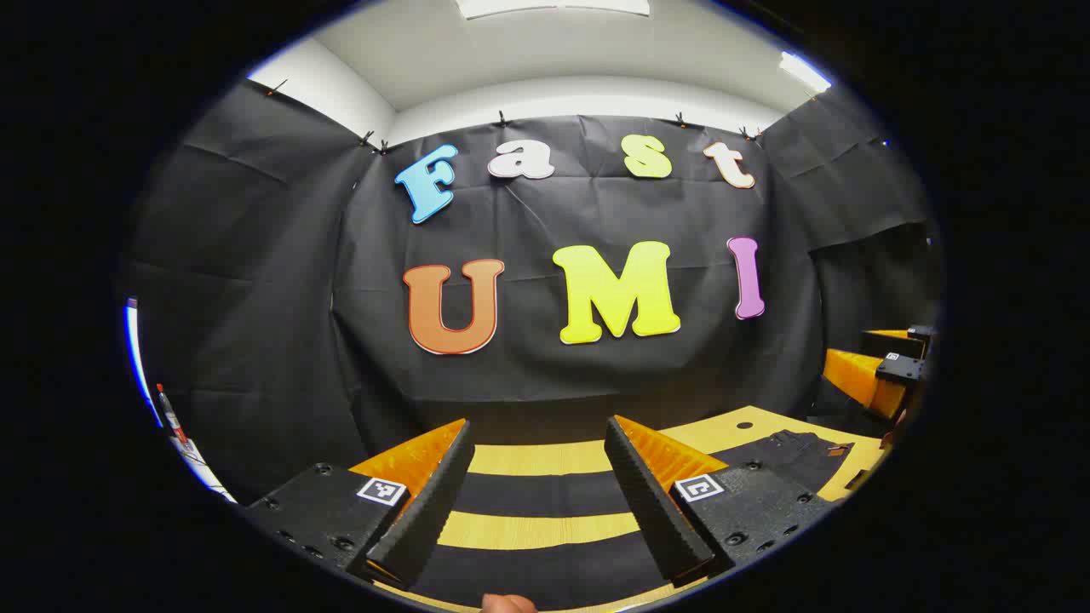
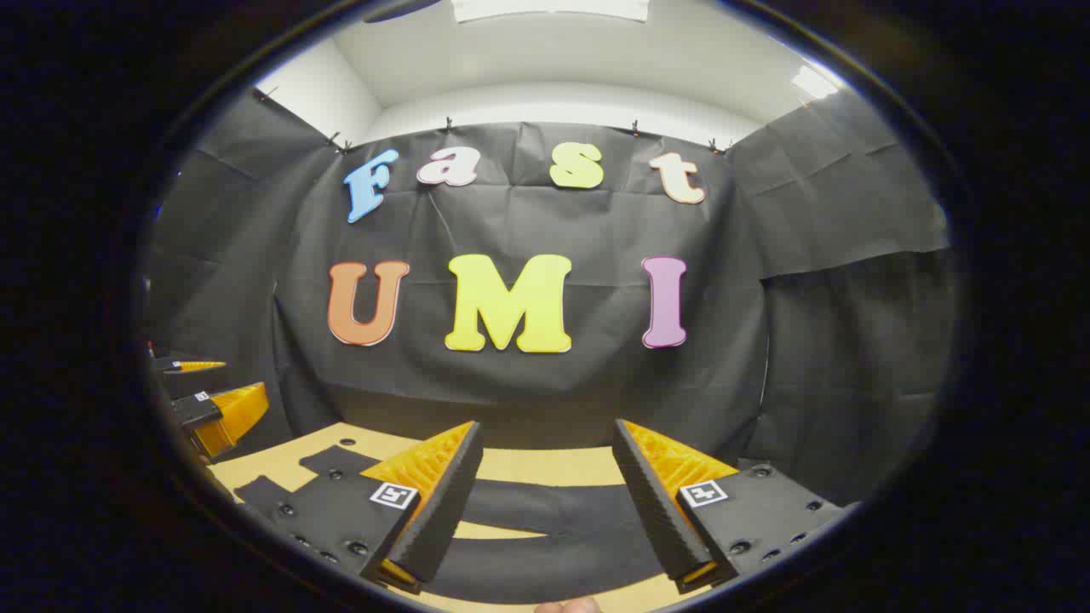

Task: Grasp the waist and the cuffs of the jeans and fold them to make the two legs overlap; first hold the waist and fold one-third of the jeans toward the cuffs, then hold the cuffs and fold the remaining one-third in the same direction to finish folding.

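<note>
Dark jeans [image 1: 545, 494] lie flat on a light wooden table [image 1: 528, 458], their two legs running as dark bands across the left gripper view. The waist end [image 1: 796, 453] with a small patch lies to the right. My left gripper [image 1: 538, 434] hovers open over the legs with nothing between its fingers. In the right gripper view the jeans [image 2: 545, 511] stretch under my right gripper [image 2: 547, 430], which is also open and holds nothing. The leg ends [image 2: 336, 461] lie to the left there. Each view catches the other gripper at its edge: the right gripper [image 1: 890, 370] and the left gripper [image 2: 213, 409].
The table has a small round hole [image 1: 744, 424], also seen near the leg ends as the hole [image 2: 347, 443]. Black cloth walls close the booth behind and at both sides. A red-capped bottle [image 1: 169, 413] stands at the far left edge. A person's fingertip [image 1: 507, 603] pokes in at the bottom.
</note>
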`<state>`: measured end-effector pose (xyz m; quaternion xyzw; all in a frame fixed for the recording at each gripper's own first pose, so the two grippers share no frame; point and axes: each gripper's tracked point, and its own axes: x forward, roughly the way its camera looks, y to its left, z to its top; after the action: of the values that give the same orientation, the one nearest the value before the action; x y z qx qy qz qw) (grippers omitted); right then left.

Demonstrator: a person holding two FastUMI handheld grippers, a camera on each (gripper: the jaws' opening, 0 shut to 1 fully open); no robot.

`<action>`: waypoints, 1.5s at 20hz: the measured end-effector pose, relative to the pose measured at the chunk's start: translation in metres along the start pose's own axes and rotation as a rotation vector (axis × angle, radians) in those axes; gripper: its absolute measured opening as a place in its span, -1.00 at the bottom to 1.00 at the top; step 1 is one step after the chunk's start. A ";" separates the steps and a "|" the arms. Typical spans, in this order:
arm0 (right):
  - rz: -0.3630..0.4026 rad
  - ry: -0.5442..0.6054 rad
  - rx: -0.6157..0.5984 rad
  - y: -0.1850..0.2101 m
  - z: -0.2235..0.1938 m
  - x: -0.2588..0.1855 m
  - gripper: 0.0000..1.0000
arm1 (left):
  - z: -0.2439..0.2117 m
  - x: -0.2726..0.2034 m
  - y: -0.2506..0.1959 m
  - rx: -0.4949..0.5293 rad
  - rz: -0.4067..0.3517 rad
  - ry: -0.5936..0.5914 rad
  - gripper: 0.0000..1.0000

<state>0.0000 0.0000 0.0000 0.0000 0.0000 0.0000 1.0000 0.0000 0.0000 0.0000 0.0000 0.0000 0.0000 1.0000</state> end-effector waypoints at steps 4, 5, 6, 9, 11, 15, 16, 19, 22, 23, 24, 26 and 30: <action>0.006 0.012 -0.002 -0.001 -0.004 0.000 0.87 | -0.002 -0.001 -0.004 0.010 -0.004 0.005 0.96; 0.005 0.014 -0.007 -0.002 -0.004 0.000 0.86 | -0.004 -0.001 -0.005 0.012 -0.002 0.009 0.96; 0.009 0.015 -0.009 -0.002 -0.004 0.002 0.89 | -0.005 -0.001 -0.006 0.010 -0.001 0.011 0.97; 0.022 0.009 -0.016 0.002 -0.001 0.005 0.97 | -0.002 0.000 -0.005 0.012 0.008 0.005 0.97; 0.031 0.003 -0.018 0.004 0.000 0.006 0.93 | -0.002 0.000 -0.004 0.014 0.014 0.004 0.97; 0.053 0.017 -0.023 0.008 -0.005 0.011 0.86 | -0.011 0.001 0.000 0.008 0.032 0.025 0.97; 0.056 0.026 -0.022 0.008 -0.008 0.011 0.86 | -0.012 0.002 -0.001 0.004 0.033 0.032 0.98; 0.064 0.072 -0.017 0.007 -0.021 0.013 0.86 | -0.035 0.000 0.000 -0.058 0.029 0.106 0.98; 0.059 0.134 -0.002 -0.005 -0.041 0.011 0.86 | -0.071 -0.007 0.015 -0.162 0.069 0.234 0.98; 0.052 0.167 0.017 -0.011 -0.049 0.010 0.86 | -0.085 -0.009 0.024 -0.198 0.093 0.277 0.98; 0.039 0.205 0.040 -0.019 -0.060 0.010 0.91 | -0.098 -0.014 0.031 -0.242 0.115 0.325 0.99; 0.005 0.291 0.095 -0.039 -0.084 0.010 0.86 | -0.131 -0.025 0.041 -0.378 0.169 0.437 0.96; -0.104 0.373 0.161 -0.088 -0.112 0.016 0.98 | -0.212 -0.054 0.067 -0.675 0.356 0.671 0.96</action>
<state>0.0164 -0.0883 -0.1115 0.0799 0.1849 -0.0514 0.9782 -0.0536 0.0675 -0.2124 -0.3232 0.3214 0.1705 0.8736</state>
